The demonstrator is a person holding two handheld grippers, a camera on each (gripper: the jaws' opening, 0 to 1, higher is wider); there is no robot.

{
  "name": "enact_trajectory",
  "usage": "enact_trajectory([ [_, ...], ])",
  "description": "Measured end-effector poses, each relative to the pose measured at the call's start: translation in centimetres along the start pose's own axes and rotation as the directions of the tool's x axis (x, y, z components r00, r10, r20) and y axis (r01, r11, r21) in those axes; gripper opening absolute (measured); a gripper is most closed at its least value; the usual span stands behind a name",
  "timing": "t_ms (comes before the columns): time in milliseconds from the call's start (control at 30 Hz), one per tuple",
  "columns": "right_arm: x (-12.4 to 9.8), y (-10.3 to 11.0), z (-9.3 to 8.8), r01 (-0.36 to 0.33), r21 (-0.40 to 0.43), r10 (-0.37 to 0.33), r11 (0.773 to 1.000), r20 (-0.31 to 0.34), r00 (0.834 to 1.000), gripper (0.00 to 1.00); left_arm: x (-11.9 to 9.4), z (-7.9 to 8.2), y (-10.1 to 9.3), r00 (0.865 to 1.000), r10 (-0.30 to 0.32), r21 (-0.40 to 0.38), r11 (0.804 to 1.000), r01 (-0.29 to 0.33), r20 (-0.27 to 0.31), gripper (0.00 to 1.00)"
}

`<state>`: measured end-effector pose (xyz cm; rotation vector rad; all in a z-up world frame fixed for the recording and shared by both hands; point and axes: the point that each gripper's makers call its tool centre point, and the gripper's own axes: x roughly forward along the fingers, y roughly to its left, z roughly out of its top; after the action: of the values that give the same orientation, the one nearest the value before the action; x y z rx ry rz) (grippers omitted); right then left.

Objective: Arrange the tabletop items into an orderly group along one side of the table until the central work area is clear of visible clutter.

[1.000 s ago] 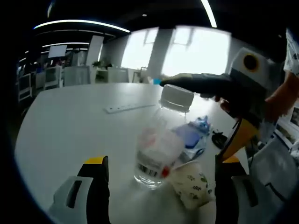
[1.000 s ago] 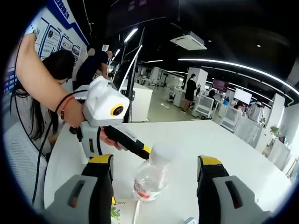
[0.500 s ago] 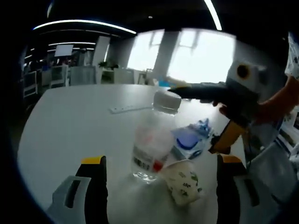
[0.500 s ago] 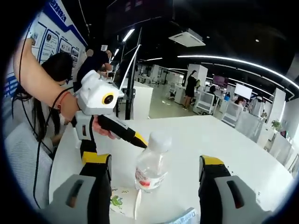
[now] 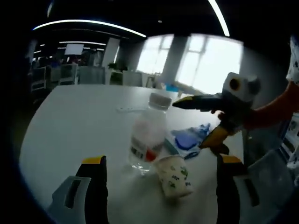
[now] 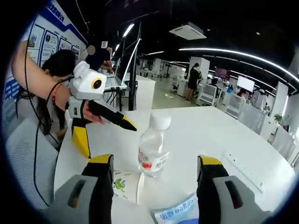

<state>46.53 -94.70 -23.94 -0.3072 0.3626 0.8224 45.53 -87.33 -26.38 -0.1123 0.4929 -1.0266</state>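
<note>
Two sets of tongs face each other across a small clear water bottle (image 5: 146, 140) that stands upright on the white surface (image 5: 70, 121), its long axis vertical and its white cap uppermost. Just beside its base, a paper cup (image 5: 174, 176) printed with green leaves lies on its side, and beyond these rests a blue wipes packet (image 5: 189, 139). A white power strip (image 6: 245, 171) lies farther out, well apart from them.

The left tongs (image 5: 159, 184) are spread wide and empty, the bottle straight ahead between their lines. The right tongs (image 6: 154, 184) are likewise parted and hold nothing; in the right gripper view the bottle (image 6: 153, 145) stands ahead, centred in the gap.

Neither pair seems clearly nearer. A sideways grip around the bottle's body looks the likely next move, from either hand.
</note>
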Motion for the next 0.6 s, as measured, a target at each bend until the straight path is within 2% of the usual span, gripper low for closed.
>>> enact_trajectory([
  [267, -0.3, 0.2, -1.2, -0.025, 0.016, 0.025, 1.000, -0.025, 0.999, 0.71, -1.4, -0.6, -0.4, 0.999, 0.034, -0.022, 0.999, -0.034, 0.005, 0.94],
  [433, -0.7, -0.3, -1.5, -0.036, 0.111, 0.038, 0.993, -0.015, 0.999, 0.68, -2.1, -0.9, -0.7, 0.999, 0.047, -0.032, 0.998, -0.047, 0.007, 0.94],
  [533, -0.8, 0.0, -1.7, -0.060, 0.124, 0.064, 0.990, -0.029, 0.998, 0.66, -2.5, -1.0, -0.9, 0.998, 0.056, -0.033, 0.998, -0.056, 0.008, 0.94],
  [600, -0.8, 0.2, -1.8, -0.076, 0.104, 0.080, 0.992, -0.038, 0.996, 0.67, -2.8, -1.0, -1.0, 0.998, 0.061, -0.035, 0.998, -0.061, 0.012, 0.94],
])
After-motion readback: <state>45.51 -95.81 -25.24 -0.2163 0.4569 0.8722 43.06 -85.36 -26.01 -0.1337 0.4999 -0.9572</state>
